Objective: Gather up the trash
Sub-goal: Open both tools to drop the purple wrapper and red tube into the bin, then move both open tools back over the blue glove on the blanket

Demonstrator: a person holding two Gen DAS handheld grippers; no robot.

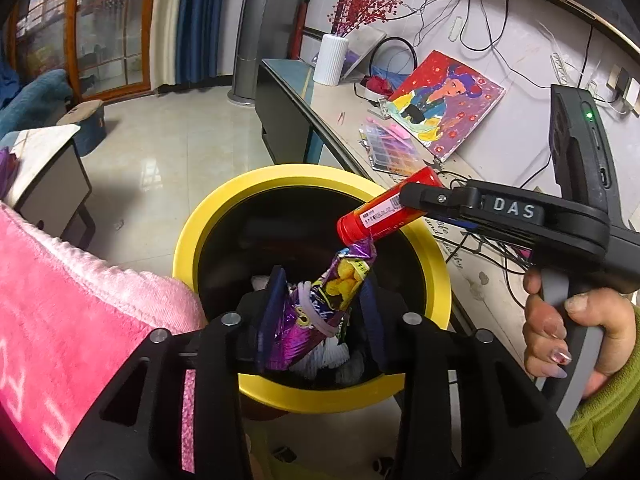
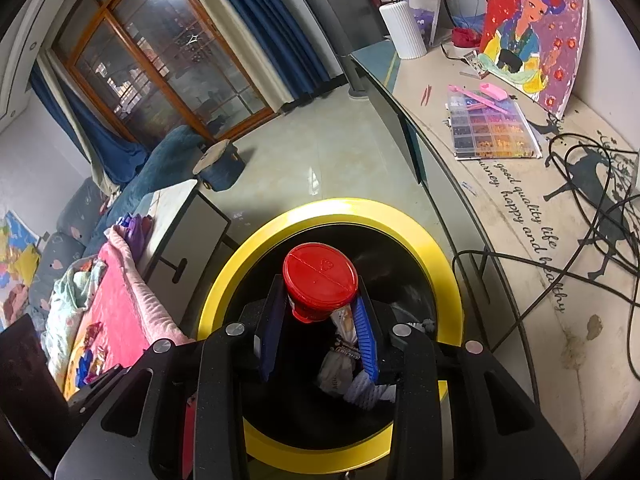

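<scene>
Trash is gripped on both sides of my rig. My left hand-held gripper [image 1: 320,312] has its fingers pressed against a crumpled purple snack wrapper [image 1: 320,308], which points upward and away over the mouth of the yellow-rimmed bin [image 1: 188,240]. My right hand-held gripper [image 2: 320,312] is clamped on a red bottle [image 2: 320,280], whose round red cap faces the right wrist camera. From the left wrist view I see that same right hand-held gripper [image 1: 416,200] reaching in from the right, with the red bottle [image 1: 384,208] tilted cap-down above the far right part of the bin opening and its cap just beside the tip of the purple wrapper. The operator's right hand [image 1: 560,332] wraps the handle there.

Inside the bin I can make out white crumpled paper [image 2: 360,390] and another wrapper low in the black liner, beneath both held items. The bin stands on the tiled floor [image 2: 328,160], between a pink blanket [image 1: 80,308] on its left and the worktop [image 2: 540,280] on its right. On the worktop lie black cables [image 2: 592,200], a bead organiser box [image 2: 492,128], a colourful painting [image 2: 532,36] propped up and a white ribbed vase [image 2: 404,28].
</scene>
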